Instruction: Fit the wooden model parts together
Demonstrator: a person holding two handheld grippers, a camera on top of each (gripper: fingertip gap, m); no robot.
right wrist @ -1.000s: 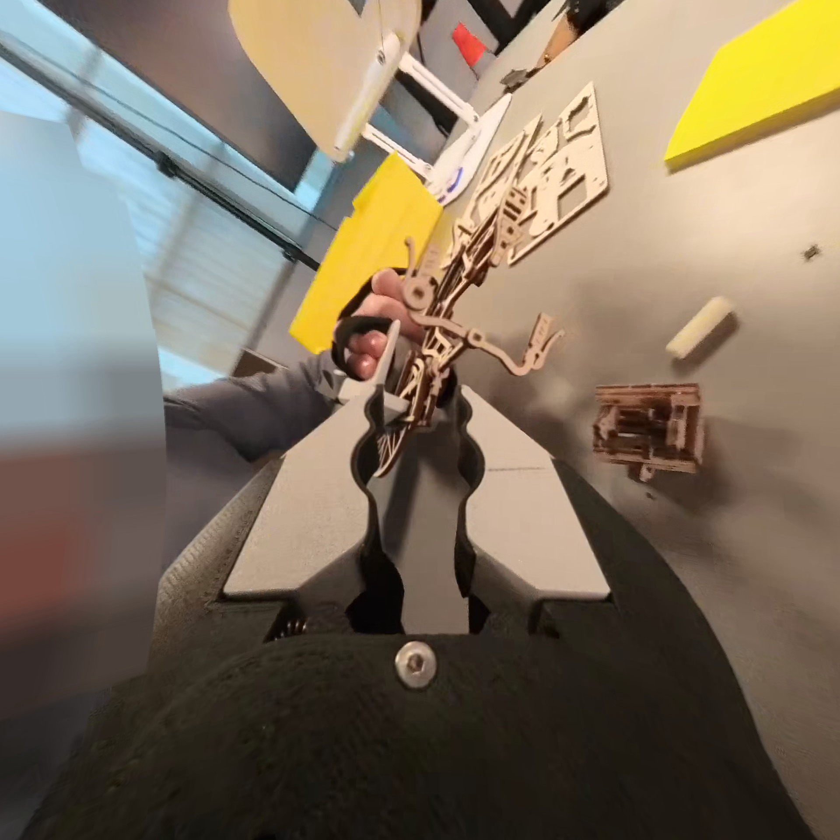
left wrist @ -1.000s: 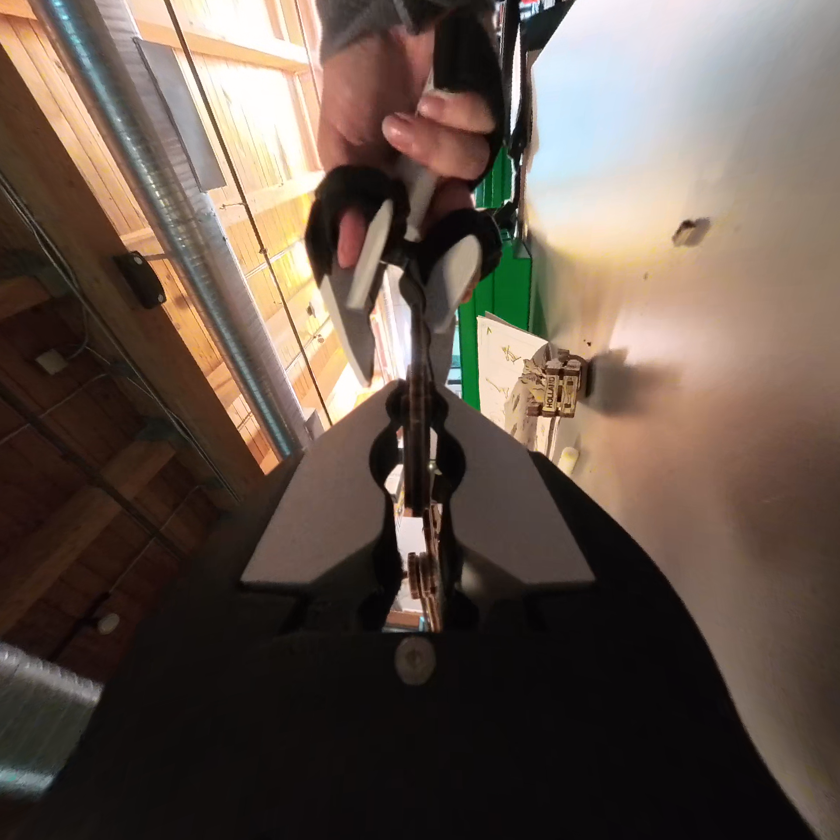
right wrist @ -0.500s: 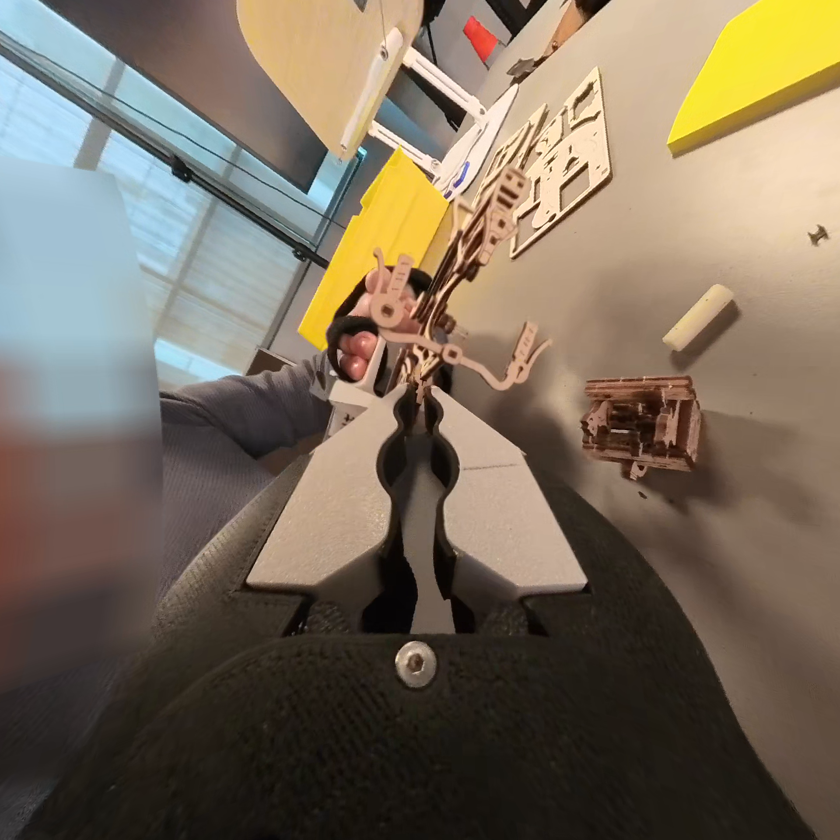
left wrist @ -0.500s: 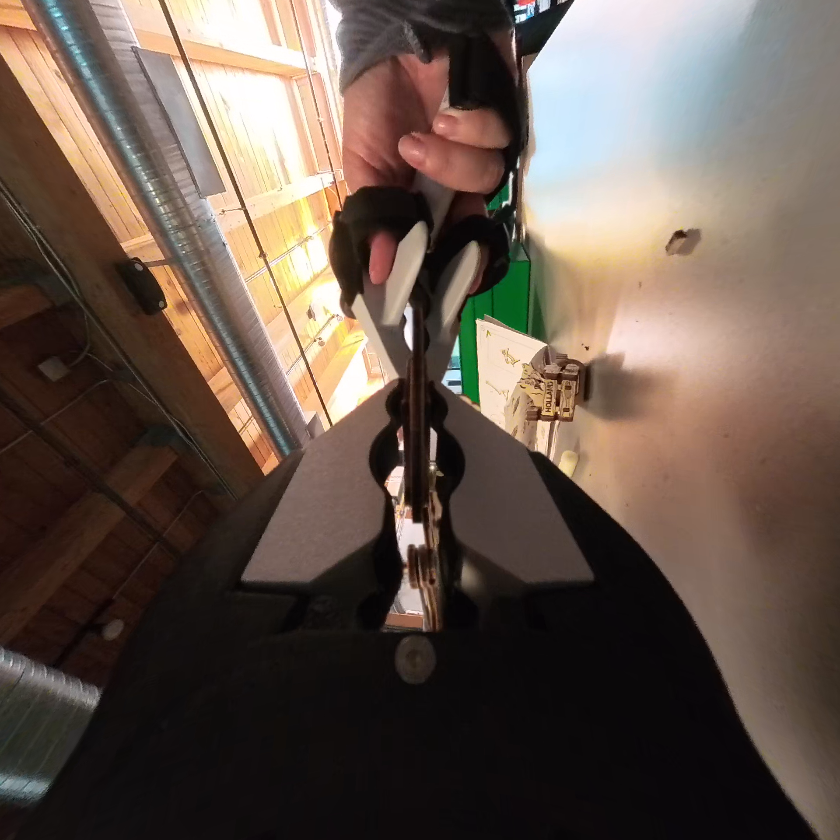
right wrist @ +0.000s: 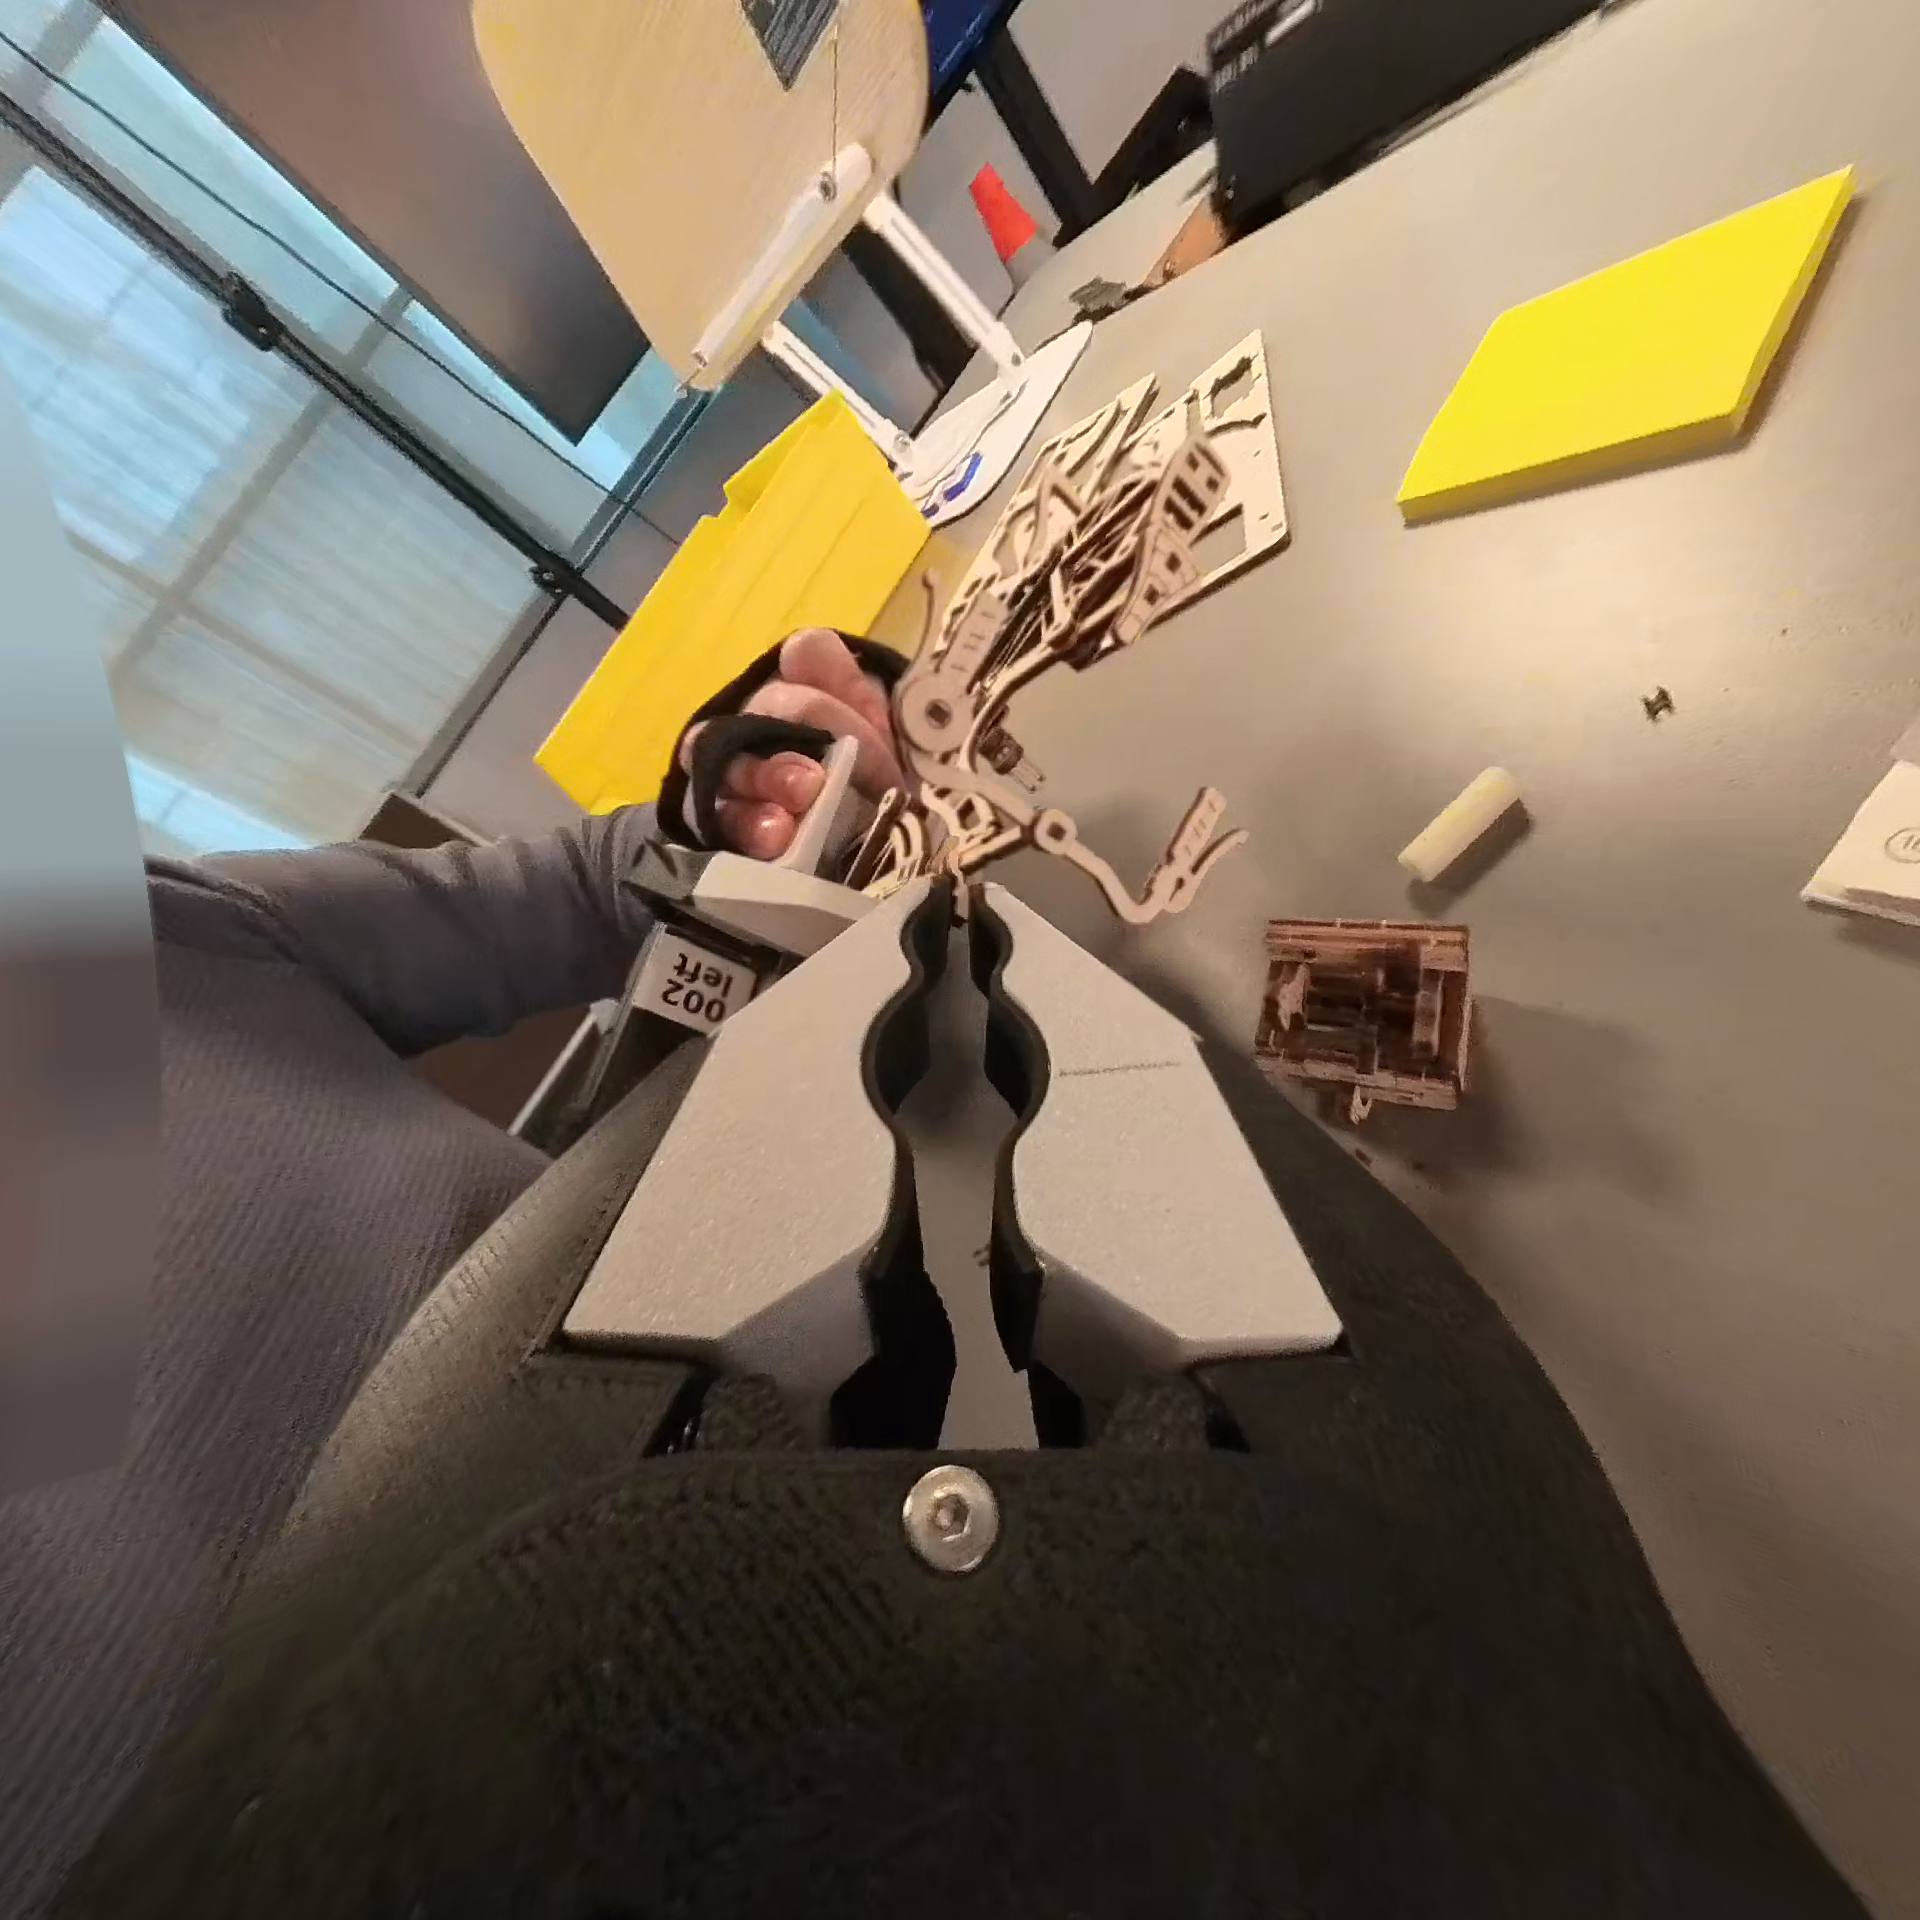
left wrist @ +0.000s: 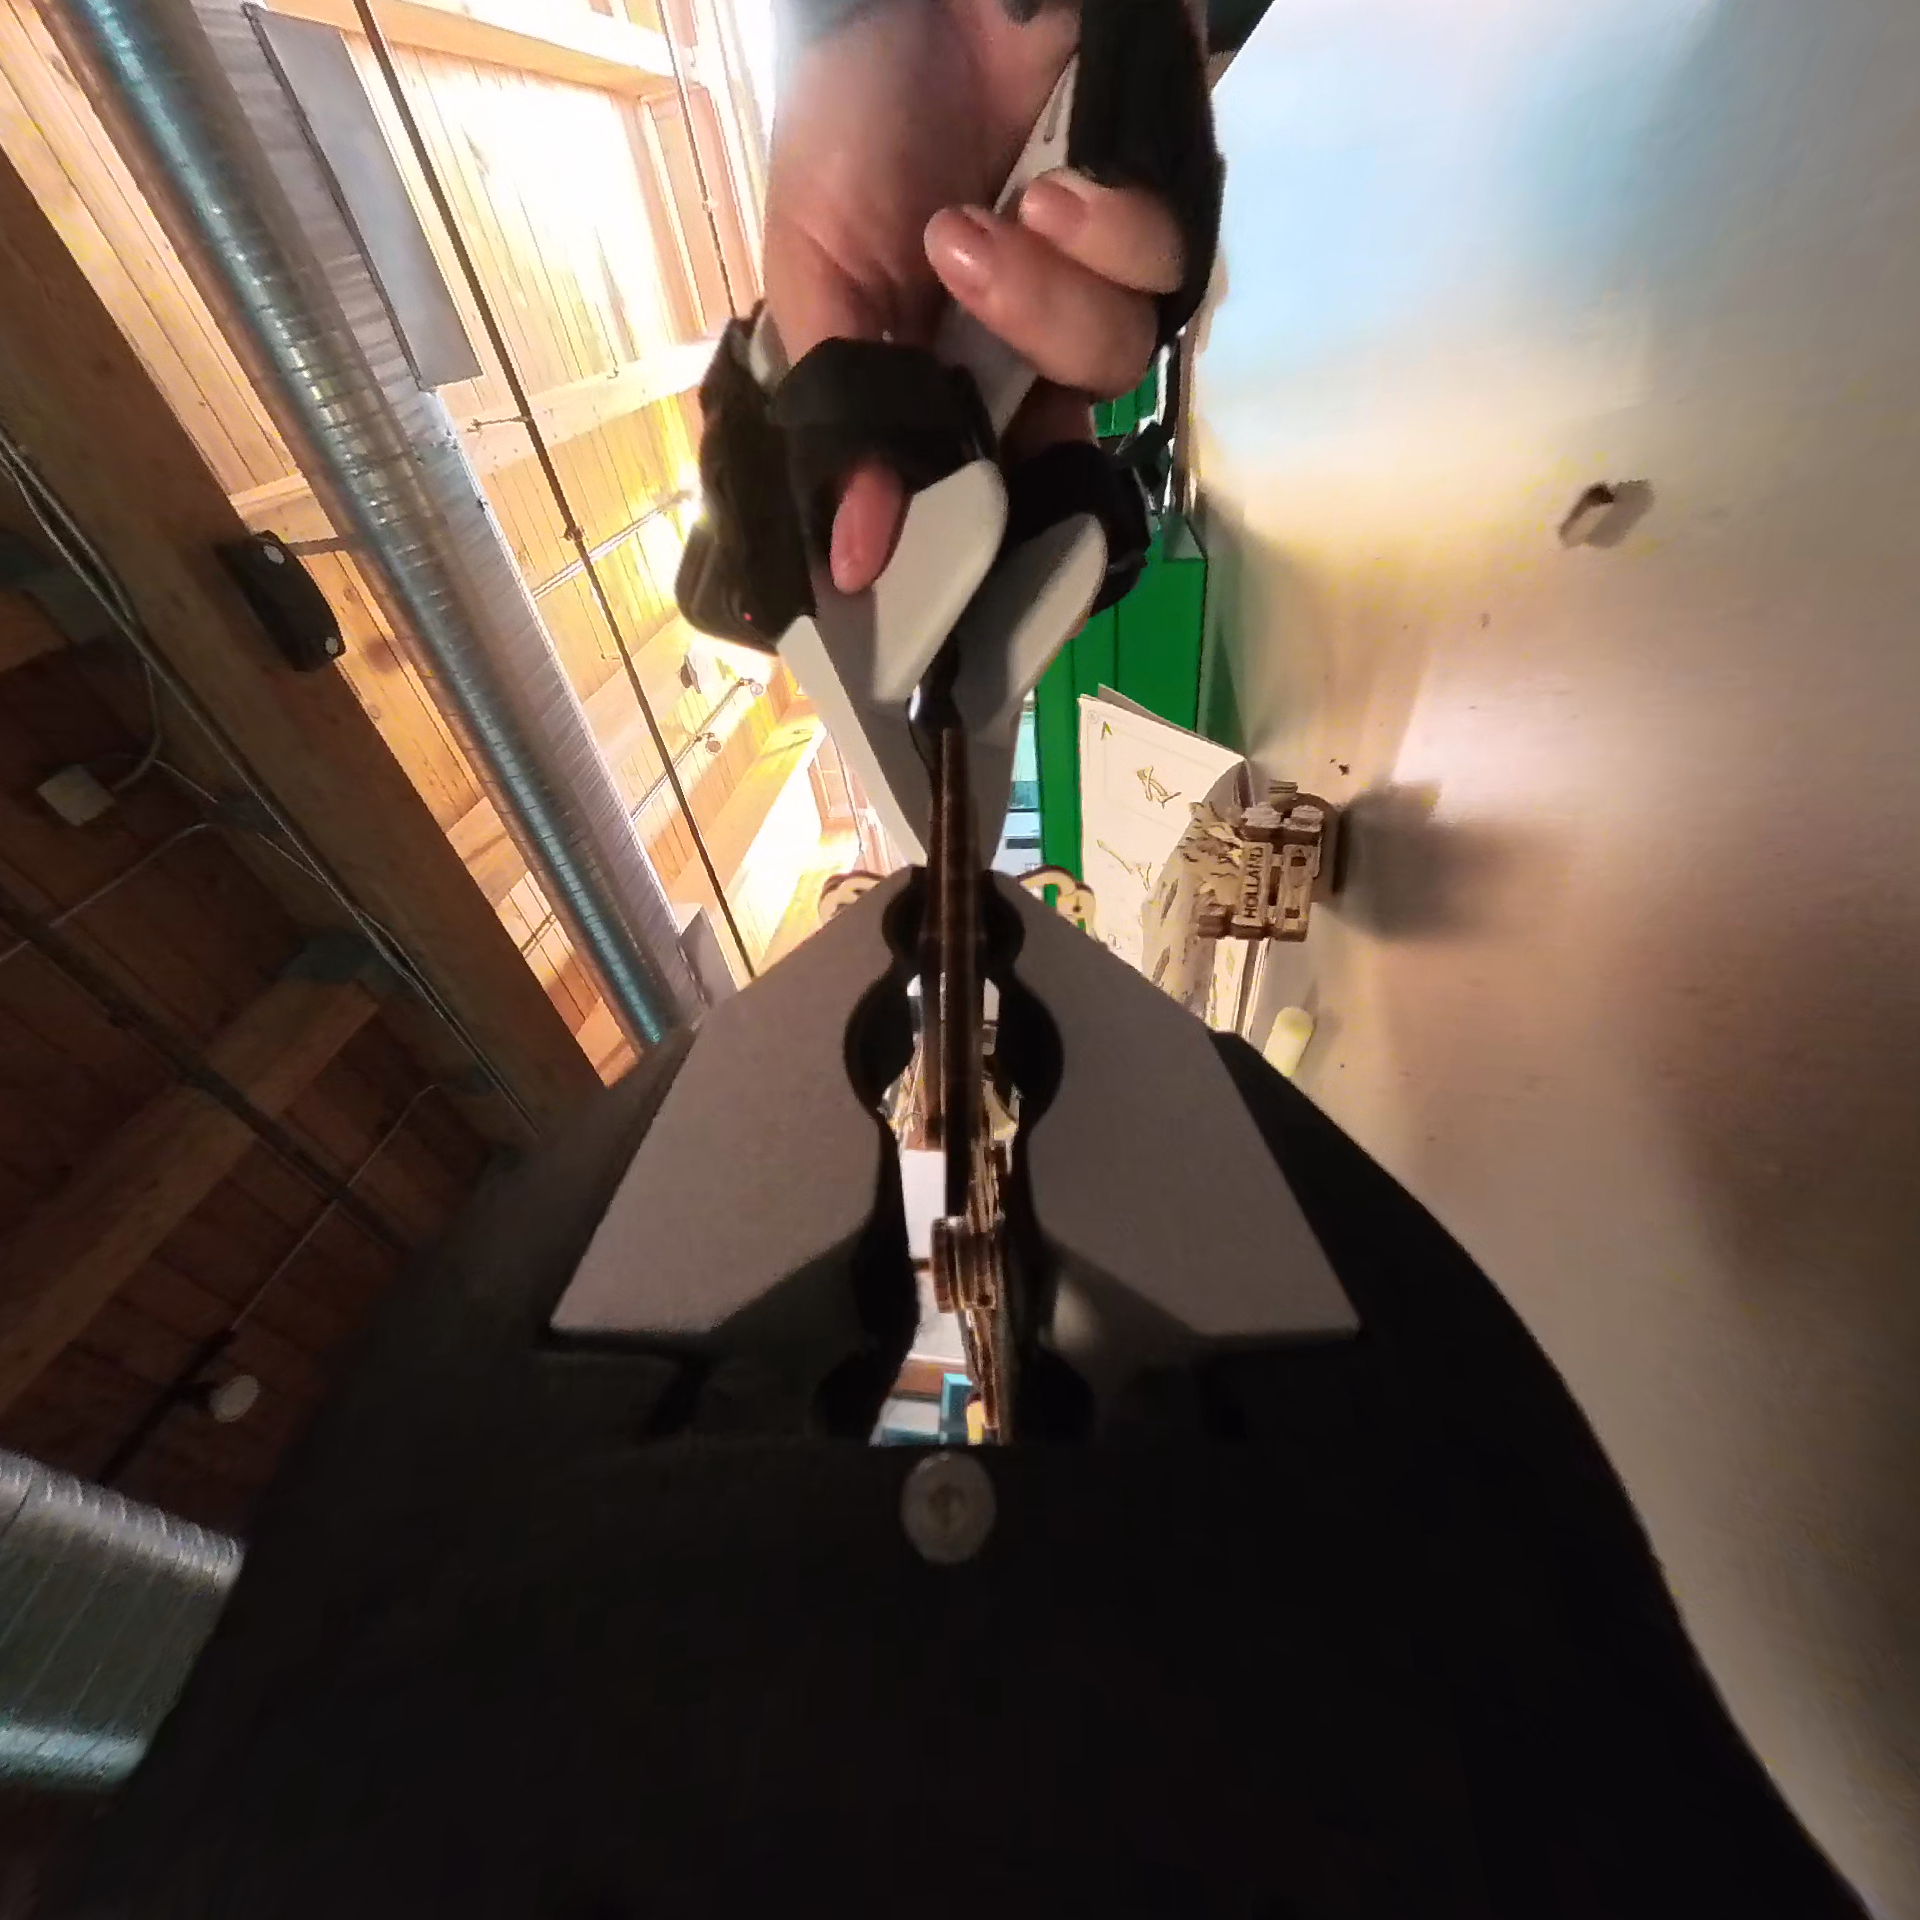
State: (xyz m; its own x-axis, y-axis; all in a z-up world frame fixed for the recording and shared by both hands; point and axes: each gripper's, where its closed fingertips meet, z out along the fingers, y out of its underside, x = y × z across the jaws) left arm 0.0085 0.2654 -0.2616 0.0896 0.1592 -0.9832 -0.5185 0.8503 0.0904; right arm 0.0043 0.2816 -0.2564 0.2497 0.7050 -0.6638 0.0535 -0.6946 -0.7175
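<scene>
A flat wooden lattice model (right wrist: 966, 717) with a hooked arm is held in the air over the grey table (right wrist: 1558, 1195). My left gripper (left wrist: 951, 883) is shut on it, and the model (left wrist: 951, 997) shows edge-on between its fingers. My right gripper (right wrist: 961, 899) is shut on a small tab at the model's near end. In the left wrist view the right gripper (left wrist: 956, 665) pinches the model's far edge, with a hand behind it. The left gripper's body (right wrist: 769, 888) and the hand holding it show behind the model.
A small assembled wooden block (right wrist: 1361, 1013) stands on the table, also in the left wrist view (left wrist: 1262, 873). Beyond it lie wooden part sheets (right wrist: 1174, 509), a yellow pad (right wrist: 1631, 343), a yellow folder (right wrist: 748, 603), a white cylinder (right wrist: 1460, 836) and a booklet (right wrist: 1870, 862). Less than 4 cm separates the two grippers' tips. From either gripper's tips it is about 11 cm to the white cylinder (right wrist: 1460, 836).
My right gripper's fingers have closed from wide apart onto the end of the model and have come nearer to the left gripper. The left gripper has kept its hold.
</scene>
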